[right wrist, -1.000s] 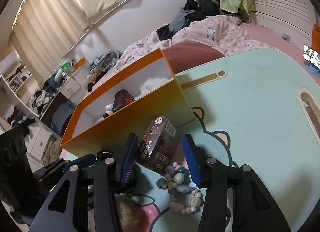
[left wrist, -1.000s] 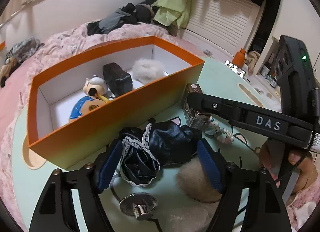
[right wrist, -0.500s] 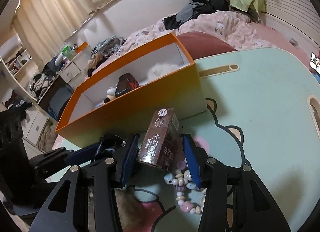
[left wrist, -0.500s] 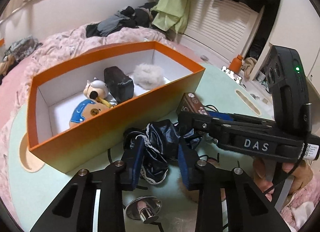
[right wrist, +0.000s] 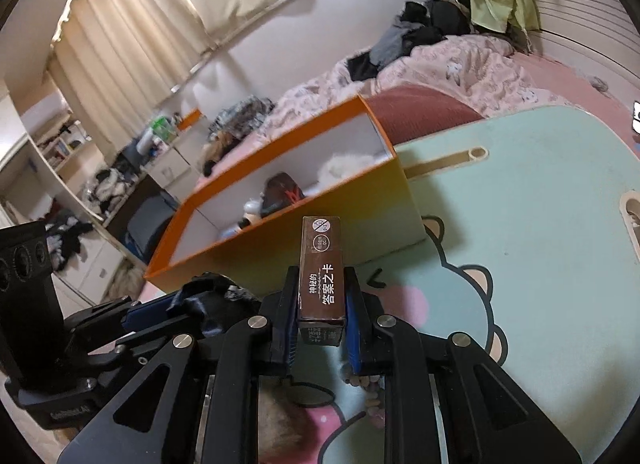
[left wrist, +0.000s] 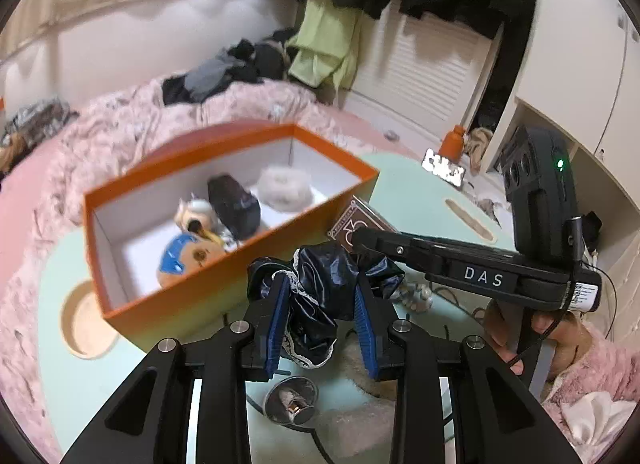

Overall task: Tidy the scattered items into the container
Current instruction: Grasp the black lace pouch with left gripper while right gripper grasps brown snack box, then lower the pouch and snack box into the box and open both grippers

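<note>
My left gripper (left wrist: 320, 312) is shut on a dark navy satin scrunchie (left wrist: 324, 284) and holds it lifted, just in front of the orange box (left wrist: 192, 296). The box holds a plush doll (left wrist: 188, 252), a dark pouch (left wrist: 234, 206) and a white fluffy item (left wrist: 282, 188). My right gripper (right wrist: 320, 316) is shut on a brown card box (right wrist: 322, 276) with Chinese text, lifted upright above the mint table (right wrist: 540, 224), in front of the orange box (right wrist: 320, 232). The card box also shows in the left wrist view (left wrist: 356, 220).
A bead bracelet (left wrist: 414, 294), a beige fluffy item (left wrist: 360, 368) and a small metal dish (left wrist: 292, 404) lie on the table below the grippers. A phone (left wrist: 444, 168) lies at the table's far edge. A bed with clothes stands behind the box.
Both grippers have closed on their items and lifted them: the left on the scrunchie, the right on the card box, which is now upright. Both moved up toward the orange box.
</note>
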Available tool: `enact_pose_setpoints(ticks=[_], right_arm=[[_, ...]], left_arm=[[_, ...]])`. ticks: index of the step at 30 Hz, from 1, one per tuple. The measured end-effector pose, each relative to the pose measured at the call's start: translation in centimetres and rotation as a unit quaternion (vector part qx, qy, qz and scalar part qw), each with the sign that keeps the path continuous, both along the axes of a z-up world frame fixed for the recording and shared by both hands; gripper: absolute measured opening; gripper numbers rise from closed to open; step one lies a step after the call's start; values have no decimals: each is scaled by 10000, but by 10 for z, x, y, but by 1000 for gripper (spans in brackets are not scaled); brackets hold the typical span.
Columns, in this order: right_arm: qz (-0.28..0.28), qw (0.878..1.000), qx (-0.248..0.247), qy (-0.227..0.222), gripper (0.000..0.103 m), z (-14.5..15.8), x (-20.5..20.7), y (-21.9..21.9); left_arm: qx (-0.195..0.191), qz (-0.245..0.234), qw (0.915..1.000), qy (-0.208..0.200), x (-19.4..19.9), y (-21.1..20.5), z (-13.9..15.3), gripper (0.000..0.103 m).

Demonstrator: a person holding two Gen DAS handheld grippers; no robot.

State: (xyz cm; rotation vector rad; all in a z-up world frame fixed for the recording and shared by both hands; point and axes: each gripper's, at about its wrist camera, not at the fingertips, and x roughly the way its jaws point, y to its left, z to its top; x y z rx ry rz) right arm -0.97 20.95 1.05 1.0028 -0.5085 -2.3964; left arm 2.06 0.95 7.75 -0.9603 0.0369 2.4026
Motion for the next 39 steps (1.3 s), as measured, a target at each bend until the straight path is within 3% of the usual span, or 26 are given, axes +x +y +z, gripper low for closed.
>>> enact_pose_setpoints(ticks=[5,8,13,17,22,28,33,34,36,38,39], right_arm=[[75,9987,-348,377,21,8,9,5],[82,9958,-575,708,21,17,17,8],[-26,9909,-568,1218,21,35,21,4],[-45,9894,-513,1355,21,53,-6,-7],[-63,9921,-382,1192,21,54,-41,-26],[-13,9945,-100,1040,21,30,-43,-35],[36,9942,54,1072,21,27,-39,-37],[33,9944,80,1057,22,26,-39,-37],[-8,9949,79,1006,22,25,-40,-36],[-134,9948,20,1006,25,24,-39,-32],[-234,9943,-20,1040,32,24,-38,-29]], left_arm=[[305,200,9984,437,8,-14,21,30],[538,545,9929,914,12,-22,35,30],[830,1199,9806,1307,-7,-29,40,30],[1048,1660,9734,1183,-30,-38,27,30],[1069,1753,9734,1017,-43,-44,10,30],[1140,1762,9742,828,-52,-48,-2,30],[1050,1792,9754,741,-53,-46,-9,31],[1034,1808,9754,716,-53,-46,-10,34],[1018,1921,9736,691,-53,-47,-12,61],[1108,2008,9702,780,-50,-48,-11,74],[1155,2000,9694,831,-48,-49,-11,77]])
